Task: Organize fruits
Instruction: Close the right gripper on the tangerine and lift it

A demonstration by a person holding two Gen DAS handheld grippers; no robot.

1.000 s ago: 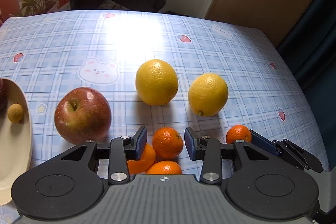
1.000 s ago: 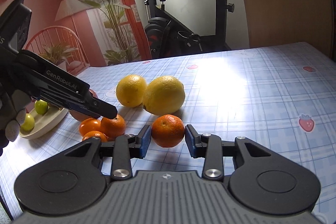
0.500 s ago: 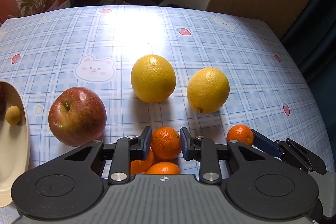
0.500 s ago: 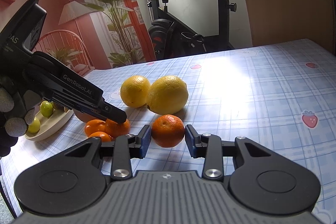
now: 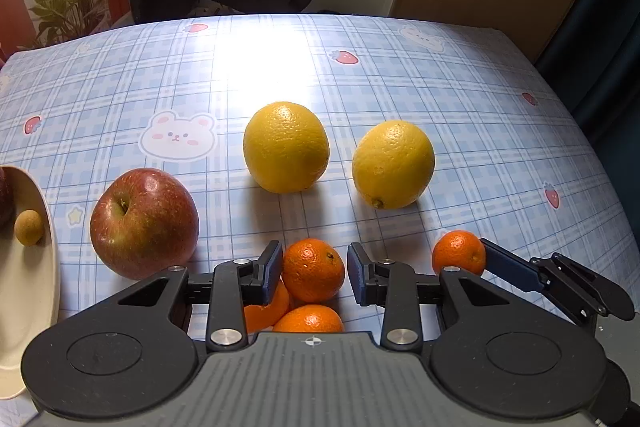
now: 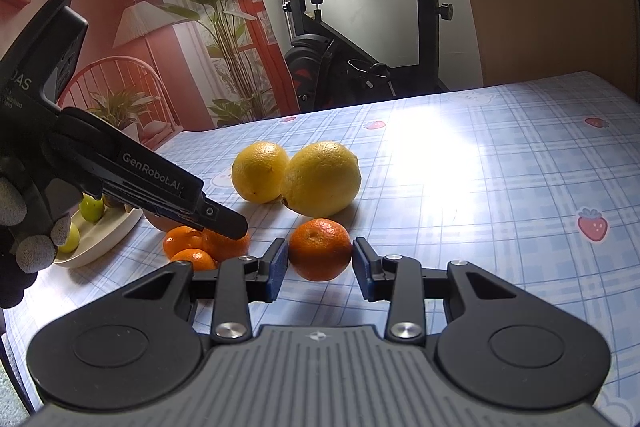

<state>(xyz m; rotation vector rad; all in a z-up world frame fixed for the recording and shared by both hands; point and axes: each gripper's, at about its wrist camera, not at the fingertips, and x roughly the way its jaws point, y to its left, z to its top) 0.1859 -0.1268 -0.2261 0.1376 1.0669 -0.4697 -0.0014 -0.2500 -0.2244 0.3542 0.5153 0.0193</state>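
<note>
On the blue checked tablecloth a cluster of mandarins lies at the front. My left gripper points down over it, with the top mandarin between its jaws. They are opening, and a thin gap shows at the right pad. Two more mandarins lie under the fingers. My right gripper is shut on a separate mandarin resting on the cloth to the right. A red apple and two yellow citrus fruits stand behind.
A cream plate at the left edge holds small green-yellow fruits. A gloved hand holds the left gripper. An exercise bike, plants and a chair stand beyond the table's far edge. The cloth right of the citrus is bare.
The left jaws closed in on the top mandarin, then widened a little again. The left gripper shifted slightly over the cluster. The right gripper and its mandarin stayed put.
</note>
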